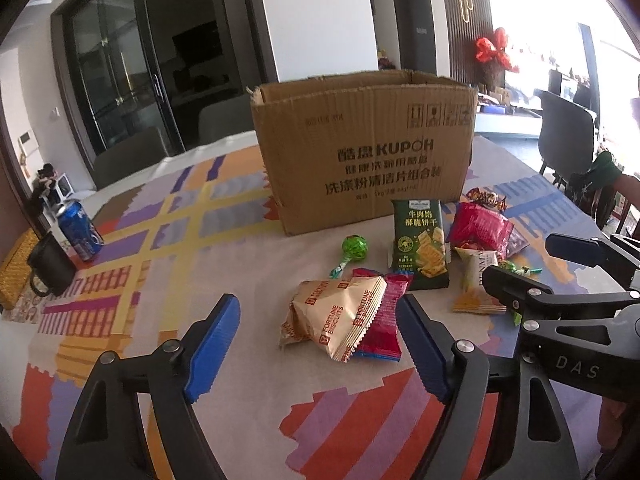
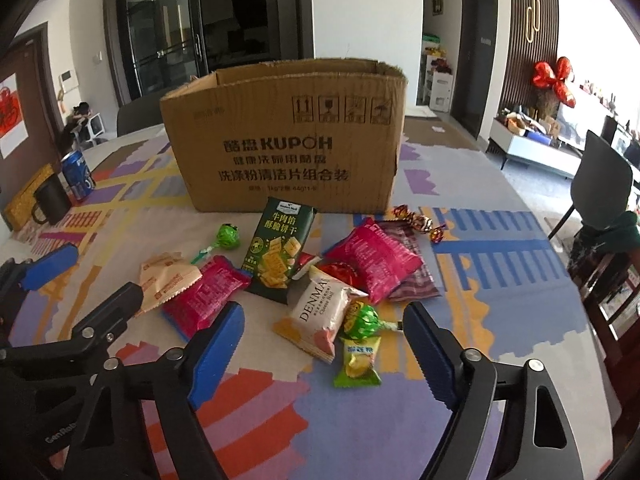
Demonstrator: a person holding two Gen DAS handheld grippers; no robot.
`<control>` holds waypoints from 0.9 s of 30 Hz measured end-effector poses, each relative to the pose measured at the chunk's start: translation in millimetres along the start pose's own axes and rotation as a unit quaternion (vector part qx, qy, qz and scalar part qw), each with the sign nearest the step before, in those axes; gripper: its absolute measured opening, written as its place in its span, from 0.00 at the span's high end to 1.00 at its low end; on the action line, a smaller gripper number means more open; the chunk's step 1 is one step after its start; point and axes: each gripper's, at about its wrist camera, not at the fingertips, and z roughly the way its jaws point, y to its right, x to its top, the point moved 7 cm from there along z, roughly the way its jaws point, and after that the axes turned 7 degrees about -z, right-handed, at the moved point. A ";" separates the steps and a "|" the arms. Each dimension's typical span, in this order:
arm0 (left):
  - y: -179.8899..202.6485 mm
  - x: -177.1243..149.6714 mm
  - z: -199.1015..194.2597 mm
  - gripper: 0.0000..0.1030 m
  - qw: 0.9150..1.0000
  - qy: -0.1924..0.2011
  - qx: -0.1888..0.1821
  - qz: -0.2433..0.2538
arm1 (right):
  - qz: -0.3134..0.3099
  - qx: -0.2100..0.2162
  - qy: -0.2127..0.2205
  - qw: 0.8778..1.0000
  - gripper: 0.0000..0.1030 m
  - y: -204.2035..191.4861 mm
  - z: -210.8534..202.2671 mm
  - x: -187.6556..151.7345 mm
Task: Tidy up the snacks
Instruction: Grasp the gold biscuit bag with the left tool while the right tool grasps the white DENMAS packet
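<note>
Both tongs are spread and hold nothing; the step in hand looks like the approach to a first pick, with all snacks lying on the surface in front of the cardboard box [image 1: 364,152].

The left tongs [image 1: 320,344] hang above the Fortune Biscuits packet [image 1: 340,312], which lies partly over a red packet [image 1: 380,328]. The packet sits between the two blue pads, but the pads do not press on it. The right tongs [image 2: 324,344] hang above the Denmark cheese roll packet [image 2: 316,312], with a green lollipop [image 2: 362,322] and a small yellow-green candy [image 2: 358,364] just beside it.

Behind these lie a dark green cracker bag [image 2: 280,252], a pink bag [image 2: 376,260] on top of a purple striped one [image 2: 416,280], a second green lollipop [image 2: 227,236], and some wrapped candies [image 2: 416,220] near the box corner.

I judge that each pair of tongs must come lower and close on its own packet, then lift it over the box wall. The box is open on top and its near wall is high, so a clear lift is needed before moving forward.

The two tongs are near each other in the middle, so they may collide. To the left the patterned surface [image 1: 224,280] is free up to a blue can [image 1: 80,232] and a black mug [image 1: 50,268]. To the right the surface is open toward its edge, where chairs stand.
</note>
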 end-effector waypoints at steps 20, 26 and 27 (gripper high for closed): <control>-3.8 -8.9 54.9 0.32 0.996 -0.071 -0.048 -0.034 | -0.002 0.010 -0.042 0.999 0.41 -10.9 45.7 1.5; -6.2 -6.2 61.8 0.37 0.996 -0.069 -0.050 -0.040 | 0.000 0.022 -0.056 0.998 0.47 -15.8 57.7 3.7; -5.5 -5.5 63.0 0.39 0.996 -0.070 -0.050 -0.039 | 0.003 0.025 -0.059 0.998 0.48 -16.1 59.8 3.2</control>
